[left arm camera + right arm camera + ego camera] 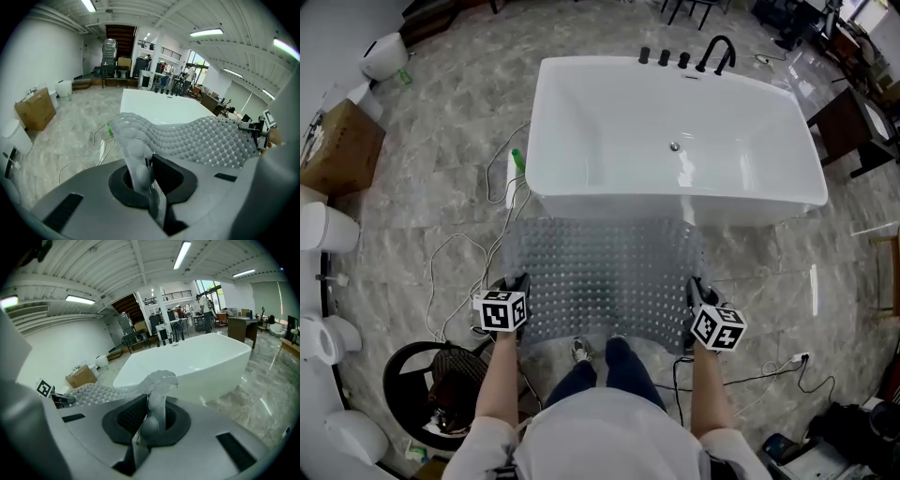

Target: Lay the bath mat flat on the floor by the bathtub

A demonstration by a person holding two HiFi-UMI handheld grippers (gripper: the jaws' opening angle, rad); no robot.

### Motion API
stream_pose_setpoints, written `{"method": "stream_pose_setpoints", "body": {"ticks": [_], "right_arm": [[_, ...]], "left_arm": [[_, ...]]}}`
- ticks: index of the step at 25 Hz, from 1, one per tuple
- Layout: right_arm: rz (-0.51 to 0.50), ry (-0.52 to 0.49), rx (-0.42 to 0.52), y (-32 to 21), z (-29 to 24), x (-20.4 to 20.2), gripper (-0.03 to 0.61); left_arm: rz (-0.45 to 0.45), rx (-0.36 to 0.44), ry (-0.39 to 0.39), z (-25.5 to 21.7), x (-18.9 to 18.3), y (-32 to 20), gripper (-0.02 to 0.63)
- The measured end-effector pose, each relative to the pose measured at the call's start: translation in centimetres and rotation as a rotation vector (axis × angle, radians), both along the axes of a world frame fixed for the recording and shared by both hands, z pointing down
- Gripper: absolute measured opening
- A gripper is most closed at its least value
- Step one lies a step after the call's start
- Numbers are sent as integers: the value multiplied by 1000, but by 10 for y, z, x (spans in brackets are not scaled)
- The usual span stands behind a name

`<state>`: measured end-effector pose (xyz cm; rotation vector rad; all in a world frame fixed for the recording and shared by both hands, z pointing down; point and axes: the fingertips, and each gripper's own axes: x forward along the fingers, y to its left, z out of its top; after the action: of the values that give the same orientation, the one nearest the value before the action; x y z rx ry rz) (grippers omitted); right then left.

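A clear, bumpy bath mat (605, 272) hangs spread between my two grippers in front of the white bathtub (675, 131). My left gripper (511, 298) is shut on the mat's near left corner, and my right gripper (698, 302) is shut on its near right corner. In the left gripper view the bath mat (187, 136) rises out of the left gripper (146, 174) and stretches off to the right. In the right gripper view the bath mat (157, 380) stands up out of the right gripper (151, 420), with the bathtub (187, 362) just beyond. The mat's far edge lies near the tub's base.
White cables (478, 253) and a power strip (514, 178) lie on the marble floor left of the tub. A black round stool (431, 384) stands at my lower left. A cardboard box (337, 145) and white fixtures (323, 230) line the left wall. Black taps (712, 56) sit on the tub's far rim.
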<state>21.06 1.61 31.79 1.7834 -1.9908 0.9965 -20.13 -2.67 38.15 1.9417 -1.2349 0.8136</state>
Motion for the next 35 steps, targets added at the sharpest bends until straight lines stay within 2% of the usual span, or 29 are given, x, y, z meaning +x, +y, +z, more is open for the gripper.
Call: {"method": "stream_pose_setpoints", "body": {"ticks": [12, 18, 29, 35], "right_arm": [[-13, 72, -45, -34, 68, 5, 41], [-29, 121, -63, -45, 103, 3, 41], [-50, 164, -102, -59, 173, 10, 41], [-59, 192, -119, -72, 217, 17, 41]], "left_arm": [[5, -25, -43, 54, 9, -29, 43], [-4, -51, -41, 90, 5, -36, 43], [12, -80, -83, 158, 10, -52, 43], [-12, -102, -70, 201, 17, -62, 43]]}}
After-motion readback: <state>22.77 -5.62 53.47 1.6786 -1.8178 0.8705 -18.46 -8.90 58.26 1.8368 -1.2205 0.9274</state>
